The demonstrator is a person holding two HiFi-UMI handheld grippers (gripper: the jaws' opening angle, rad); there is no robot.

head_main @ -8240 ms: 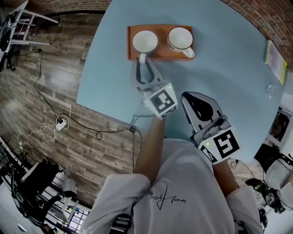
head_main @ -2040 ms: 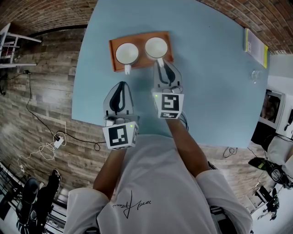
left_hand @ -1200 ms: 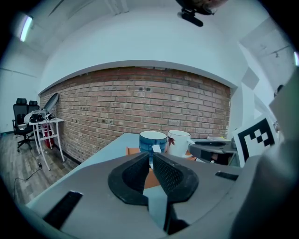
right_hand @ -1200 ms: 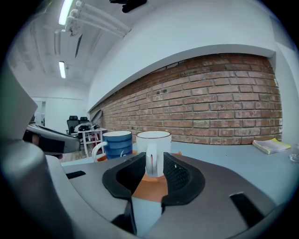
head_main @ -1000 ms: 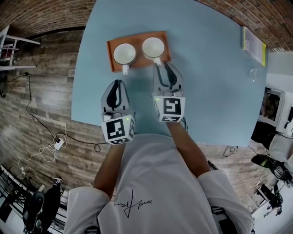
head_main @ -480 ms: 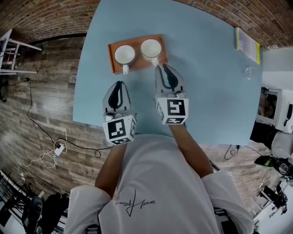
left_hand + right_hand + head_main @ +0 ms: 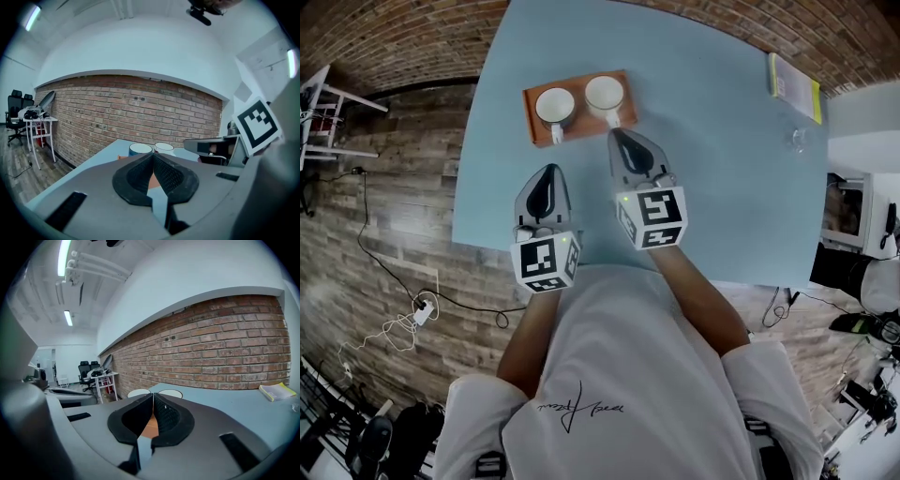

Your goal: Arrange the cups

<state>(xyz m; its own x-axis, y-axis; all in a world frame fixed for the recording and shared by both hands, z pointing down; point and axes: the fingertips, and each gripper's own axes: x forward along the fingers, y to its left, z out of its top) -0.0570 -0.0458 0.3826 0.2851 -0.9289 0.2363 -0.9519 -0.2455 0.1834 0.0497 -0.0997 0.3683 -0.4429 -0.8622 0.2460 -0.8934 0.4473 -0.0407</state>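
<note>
counter (image 7: 731, 178): light blue, fills most of the head view, and we're standing right at its near edge.
tray (image 7: 532, 131): orange and rectangular, lying flat on the far left part of the counter, a bit skewed.
left cup (image 7: 554, 105): white, upright on the left half of the tray. Its handle points back toward us and sticks out over the tray's near edge.
right cup (image 7: 604, 93): white and upright too, on the right half of the tray just beside the left cup. We can't tell if the two touch. The handle angles back toward us and a little to the right.
left tongs (image 7: 549, 170): pinched all the way closed, pads flat against each other, with nothing between them. They hover over the counter on our side of the tray, lined up with the left cup but apart from it.
right tongs (image 7: 619, 134): same deal, fully closed and empty. They reach further forward than the left tongs, and the tip is near the right cup's handle but not on it.
aim: both tongs point at the cups, roughly parallel, with the marker cubes on our end.
book (image 7: 794, 78): yellowish, lying flat by the counter's far right edge, well apart from the tray.
floor (image 7: 384, 216): wood planks, with a cable (image 7: 408, 300) trailing across the left side.
wall (image 7: 140, 105): red brick, beyond the counter in both gripper views.
</note>
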